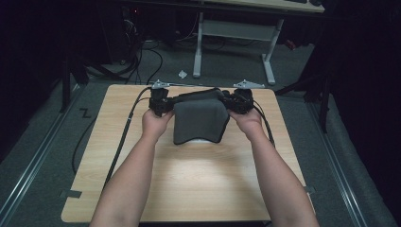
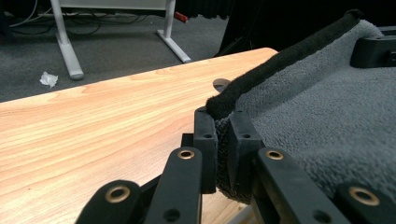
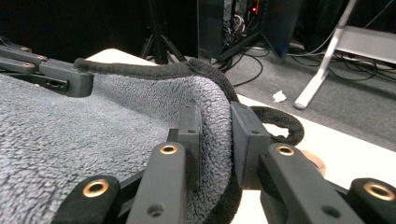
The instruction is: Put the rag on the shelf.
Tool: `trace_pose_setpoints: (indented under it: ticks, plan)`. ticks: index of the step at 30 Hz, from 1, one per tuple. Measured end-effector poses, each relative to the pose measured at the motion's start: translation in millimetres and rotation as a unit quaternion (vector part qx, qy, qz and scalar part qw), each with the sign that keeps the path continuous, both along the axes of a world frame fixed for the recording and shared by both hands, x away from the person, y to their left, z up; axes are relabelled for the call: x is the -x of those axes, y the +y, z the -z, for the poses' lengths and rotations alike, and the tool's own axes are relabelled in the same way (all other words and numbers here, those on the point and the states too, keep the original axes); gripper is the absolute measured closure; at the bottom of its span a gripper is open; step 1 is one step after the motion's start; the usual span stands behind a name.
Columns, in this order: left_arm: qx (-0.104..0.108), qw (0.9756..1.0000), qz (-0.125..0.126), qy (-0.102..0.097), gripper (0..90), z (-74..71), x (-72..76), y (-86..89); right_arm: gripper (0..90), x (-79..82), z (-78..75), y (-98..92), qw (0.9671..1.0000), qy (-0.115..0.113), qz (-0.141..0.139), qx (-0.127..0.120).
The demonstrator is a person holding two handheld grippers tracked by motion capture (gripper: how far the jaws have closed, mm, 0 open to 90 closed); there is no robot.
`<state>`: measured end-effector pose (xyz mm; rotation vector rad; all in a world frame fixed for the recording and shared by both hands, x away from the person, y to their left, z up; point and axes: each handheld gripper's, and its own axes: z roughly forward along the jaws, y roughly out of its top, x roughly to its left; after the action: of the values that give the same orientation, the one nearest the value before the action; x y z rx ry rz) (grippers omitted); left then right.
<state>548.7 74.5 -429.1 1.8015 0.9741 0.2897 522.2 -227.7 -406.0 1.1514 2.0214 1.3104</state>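
Both grippers clamp the grey towel (gripper views show black trim).

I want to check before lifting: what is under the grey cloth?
Under the cloth, a white patch peeks out at its near edge, resting on the table. What it is, and anything else beneath, is covered.

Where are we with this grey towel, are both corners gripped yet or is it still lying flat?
Done: both grippers have hold of the grey towel, the left gripper clamped at one corner and the right gripper at the other. In hand: the far edge is lifted between them while the near part drapes onto the table. Left: whatever fold or placement follows; none shows yet.
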Motion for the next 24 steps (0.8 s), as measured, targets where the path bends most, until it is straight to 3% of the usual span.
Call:
trace_pose_setpoints:
  ticks: [7,16,19,24]
  plan:
    - [0.000,1.0000,-0.001,-0.001,83.8,-0.1,3.8,3.4,76.4,-1.8,1.1,0.1,0.9999,0.007,-0.009,-0.001]
    - [0.007,0.9997,0.002,0.022,83.8,21.8,5.3,4.9,75.2,-7.9,18.6,-1.3,0.9991,0.039,-0.009,-0.012]
    - [0.021,0.9991,0.012,0.035,83.4,24.9,5.5,7.3,68.2,-9.1,22.6,-3.5,0.9986,0.046,-0.005,-0.026]
    - [0.004,0.9992,0.025,0.032,80.2,23.6,9.2,5.8,52.3,-9.8,21.3,-14.2,0.9986,0.040,0.021,-0.029]
